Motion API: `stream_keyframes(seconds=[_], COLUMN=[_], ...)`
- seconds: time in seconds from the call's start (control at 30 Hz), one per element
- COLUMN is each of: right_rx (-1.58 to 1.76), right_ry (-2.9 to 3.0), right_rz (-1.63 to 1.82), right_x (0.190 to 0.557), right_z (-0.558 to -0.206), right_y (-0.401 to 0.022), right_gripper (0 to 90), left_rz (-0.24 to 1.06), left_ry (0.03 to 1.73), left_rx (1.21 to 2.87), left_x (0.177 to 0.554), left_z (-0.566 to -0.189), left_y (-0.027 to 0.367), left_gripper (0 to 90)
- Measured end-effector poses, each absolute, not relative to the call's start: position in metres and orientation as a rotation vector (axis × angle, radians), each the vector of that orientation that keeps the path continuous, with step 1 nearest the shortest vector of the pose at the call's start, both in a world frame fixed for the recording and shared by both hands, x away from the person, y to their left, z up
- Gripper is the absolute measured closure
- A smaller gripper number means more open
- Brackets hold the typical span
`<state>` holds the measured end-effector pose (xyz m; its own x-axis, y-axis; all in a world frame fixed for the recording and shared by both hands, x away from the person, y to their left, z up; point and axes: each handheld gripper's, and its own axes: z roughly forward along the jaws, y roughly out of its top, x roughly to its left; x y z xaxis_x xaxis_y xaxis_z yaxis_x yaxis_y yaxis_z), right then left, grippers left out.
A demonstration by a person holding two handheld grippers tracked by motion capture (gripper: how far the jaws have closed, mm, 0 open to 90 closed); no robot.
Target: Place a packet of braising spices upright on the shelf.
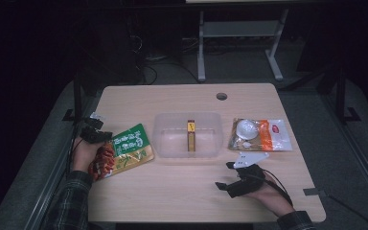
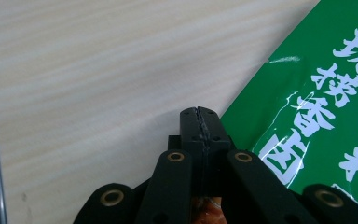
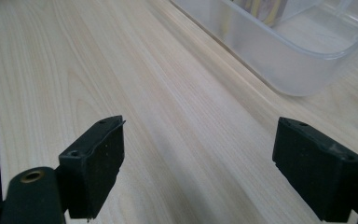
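The green snack packet (image 1: 127, 151) lies flat on the counter (image 1: 182, 196) at about nine o'clock from the clear tub, just beside it and apart from it. It is tilted, its upper corner toward one o'clock. White characters run across its glossy green face (image 2: 326, 107), and a red-orange picture covers the end toward seven o'clock. That red end sits at the person's left hand, between the closed left tongs (image 2: 199, 114).

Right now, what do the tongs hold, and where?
The left tongs are shut beside the green packet's edge; whether they pinch it cannot be told. The right tongs are open, empty.
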<state>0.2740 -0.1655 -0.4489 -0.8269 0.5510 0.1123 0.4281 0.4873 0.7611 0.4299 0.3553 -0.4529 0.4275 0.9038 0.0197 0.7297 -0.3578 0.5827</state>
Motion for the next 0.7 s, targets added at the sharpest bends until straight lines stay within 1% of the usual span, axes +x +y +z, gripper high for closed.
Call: stream_keyframes(seconds=[0.3, 0.43, 0.47, 0.63, 0.7], right_rx=[0.840, 0.844, 0.840, 0.840, 0.837], right_ry=[2.583, 2.584, 2.586, 2.588, 2.592], right_rz=[1.244, 1.241, 1.235, 1.233, 1.227], right_x=[0.274, 0.274, 0.274, 0.273, 0.273], right_z=[-0.449, -0.449, -0.449, -0.449, -0.449], right_y=[-0.165, -0.165, -0.165, -0.164, -0.164], right_gripper=[15.9, 15.9, 15.9, 15.9, 16.0], left_rz=[0.403, 0.385, 0.361, 0.368, 0.342], left_ry=[1.355, 1.326, 1.312, 1.280, 1.279], left_rx=[2.169, 2.168, 2.168, 2.205, 2.200], left_x=[0.408, 0.397, 0.392, 0.386, 0.385], left_z=[-0.453, -0.452, -0.451, -0.450, -0.452], left_y=[0.357, 0.353, 0.350, 0.343, 0.342], left_gripper=[89.9, 89.9, 89.9, 89.9, 89.9])
